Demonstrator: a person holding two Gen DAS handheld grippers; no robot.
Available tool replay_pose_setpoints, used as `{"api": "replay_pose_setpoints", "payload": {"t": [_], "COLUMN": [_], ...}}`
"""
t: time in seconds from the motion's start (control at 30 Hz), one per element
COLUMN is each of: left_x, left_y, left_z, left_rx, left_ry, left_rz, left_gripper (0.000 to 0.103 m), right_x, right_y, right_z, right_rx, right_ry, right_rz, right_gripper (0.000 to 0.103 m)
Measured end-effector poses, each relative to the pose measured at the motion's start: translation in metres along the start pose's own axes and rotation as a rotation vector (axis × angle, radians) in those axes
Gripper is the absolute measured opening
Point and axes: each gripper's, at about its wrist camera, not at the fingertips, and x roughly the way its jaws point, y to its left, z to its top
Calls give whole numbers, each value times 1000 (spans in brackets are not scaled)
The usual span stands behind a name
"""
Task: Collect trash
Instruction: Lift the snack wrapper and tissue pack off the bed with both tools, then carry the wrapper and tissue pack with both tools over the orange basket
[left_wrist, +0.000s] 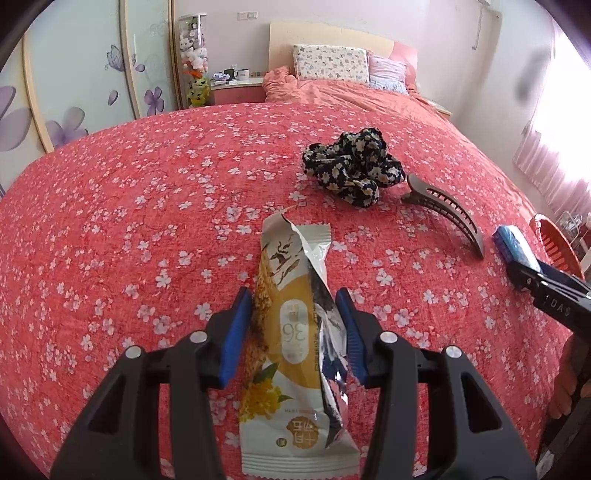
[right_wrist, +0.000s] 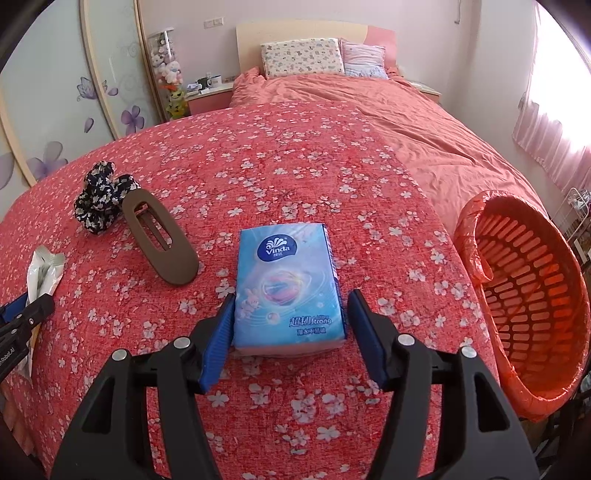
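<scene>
A torn yellow and white snack wrapper (left_wrist: 291, 332) lies on the red flowered bedspread (left_wrist: 129, 229). My left gripper (left_wrist: 293, 301) is open with the wrapper between its blue pads, not clamped. A blue Vinda tissue pack (right_wrist: 288, 284) lies on the bed. My right gripper (right_wrist: 291, 302) is open and straddles the near end of the pack. An orange trash basket (right_wrist: 532, 295) with an orange liner stands tilted at the bed's right edge. The wrapper's end also shows at the far left of the right wrist view (right_wrist: 44, 273).
A brown hair clip (left_wrist: 447, 214) (right_wrist: 162, 236) and a dark flowered scrunchie (left_wrist: 354, 166) (right_wrist: 99, 195) lie on the bed between the grippers. Pillows (right_wrist: 303, 55) and a pink quilt (right_wrist: 424, 122) are at the far end. A nightstand (left_wrist: 236, 88) is at the back left.
</scene>
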Motion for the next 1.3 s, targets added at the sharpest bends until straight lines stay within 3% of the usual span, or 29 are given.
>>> {"api": "replay_pose_setpoints", "payload": {"t": [0.47, 0.7, 0.83, 0.87, 0.93, 1.0, 1.3], "left_x": [-1, -3, -9, -10, -11, -13, -32], "left_y": [14, 20, 20, 19, 18, 16, 3], "left_z": [0, -1, -6, -8, -13, -15, -9], "left_rx": [-14, -34, 7, 17, 37, 55, 53], "left_ry": [-2, -5, 21, 23, 14, 7, -21], "left_rz": [-21, -56, -13, -3, 32, 47, -8], "left_gripper": [48, 55, 55, 55, 42, 39, 37], "right_x": [-1, -2, -3, -4, -6, -10, -45], "right_y": [-4, -7, -1, -2, -5, -8, -35], "right_z": [0, 0, -2, -3, -4, -7, -17], "right_rx": [11, 2, -23, -20, -8, 2, 63], "right_ry": [-2, -1, 1, -3, -6, -8, -72], "right_rz": [10, 14, 3, 5, 17, 31, 62], "right_gripper": [62, 64, 63, 54, 52, 51, 51]}}
